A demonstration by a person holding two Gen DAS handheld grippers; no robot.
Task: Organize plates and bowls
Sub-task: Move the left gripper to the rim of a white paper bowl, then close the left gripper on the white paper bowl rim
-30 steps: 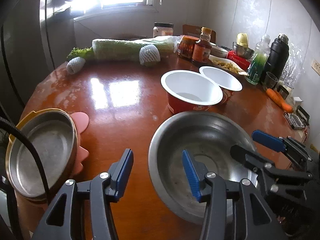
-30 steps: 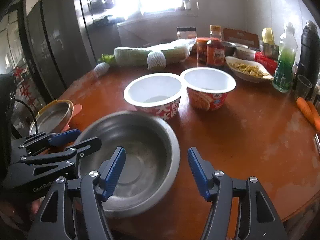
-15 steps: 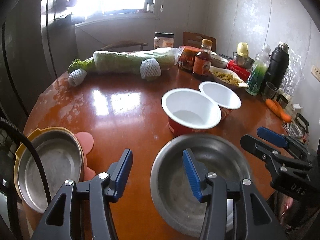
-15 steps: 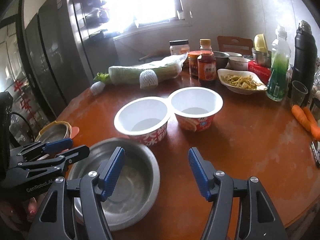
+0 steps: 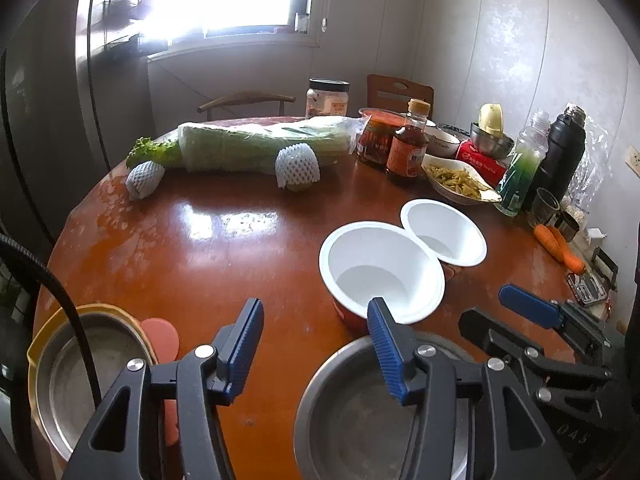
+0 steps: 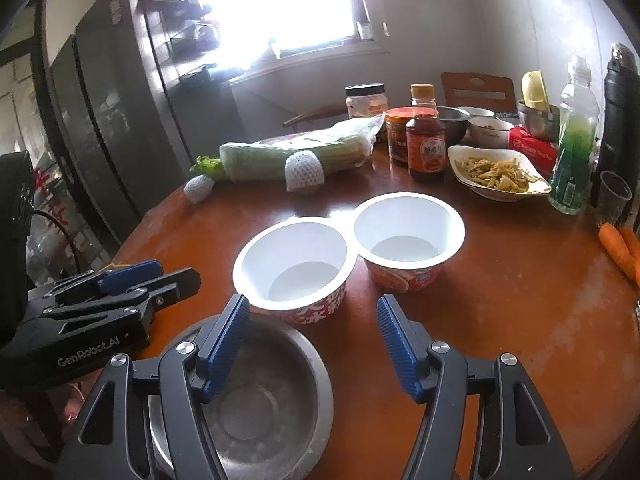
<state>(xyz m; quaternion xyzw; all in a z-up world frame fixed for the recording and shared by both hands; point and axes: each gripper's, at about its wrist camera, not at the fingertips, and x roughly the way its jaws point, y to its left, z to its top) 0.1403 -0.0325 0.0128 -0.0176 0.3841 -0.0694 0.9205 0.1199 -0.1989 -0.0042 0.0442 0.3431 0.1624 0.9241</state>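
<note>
Hovering with nothing held, the left gripper [image 5: 316, 350] opening wider and the right gripper [image 6: 314, 342] half-open, I'd grab the near steel bowl [image 6: 272, 400] by its rim, keeping clear of the two paper bowls [image 6: 294, 264] just behind.

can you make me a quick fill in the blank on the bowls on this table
1. The two paper noodle bowls are white inside and hold ____.
2. The steel bowl nearest both grippers is made of ____.
3. The white dish of food stands beside a ____ sauce bottle.
4. The carrots lie at the table's ____ edge in the right wrist view.

Missing: nothing; metal; brown; right
</note>
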